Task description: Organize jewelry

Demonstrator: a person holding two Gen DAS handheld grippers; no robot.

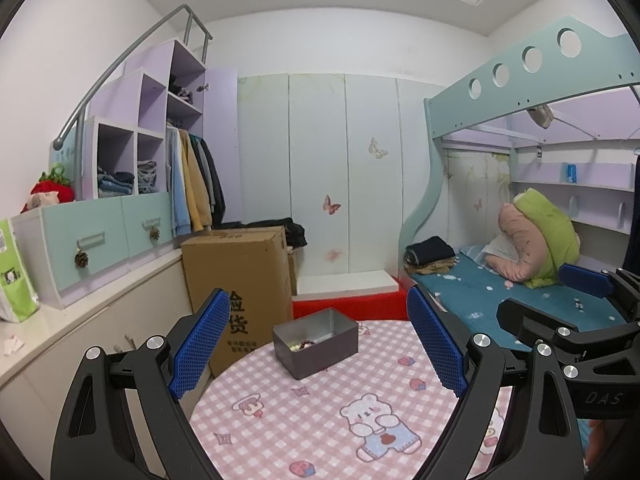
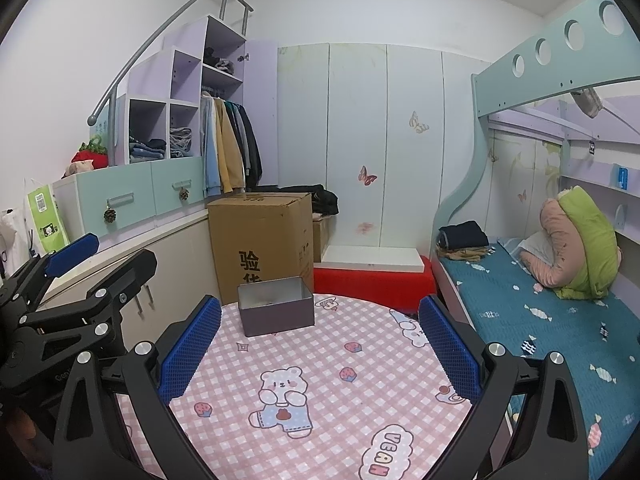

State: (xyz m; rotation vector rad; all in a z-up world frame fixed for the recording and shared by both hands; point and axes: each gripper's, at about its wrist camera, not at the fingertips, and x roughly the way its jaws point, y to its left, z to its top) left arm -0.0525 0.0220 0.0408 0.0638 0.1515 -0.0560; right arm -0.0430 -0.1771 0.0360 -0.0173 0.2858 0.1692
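Note:
A grey metal box (image 1: 316, 342) stands open-topped near the far edge of a round table with a pink checked cloth (image 1: 320, 412). Beaded jewelry (image 1: 302, 346) lies in its bottom. In the right wrist view the same box (image 2: 276, 310) sits far left on the cloth (image 2: 316, 380), its contents barely visible. My left gripper (image 1: 320, 344) is open, held back from the box, with nothing between the blue pads. My right gripper (image 2: 320, 350) is open too and holds nothing. Each gripper shows at the side of the other's view.
A tall cardboard box (image 1: 240, 280) stands on the floor behind the table's left side. A red step (image 1: 352, 304) lies beyond the table. A bed with a blue cover (image 2: 540, 320) runs along the right. A low cabinet (image 1: 80, 320) lines the left wall.

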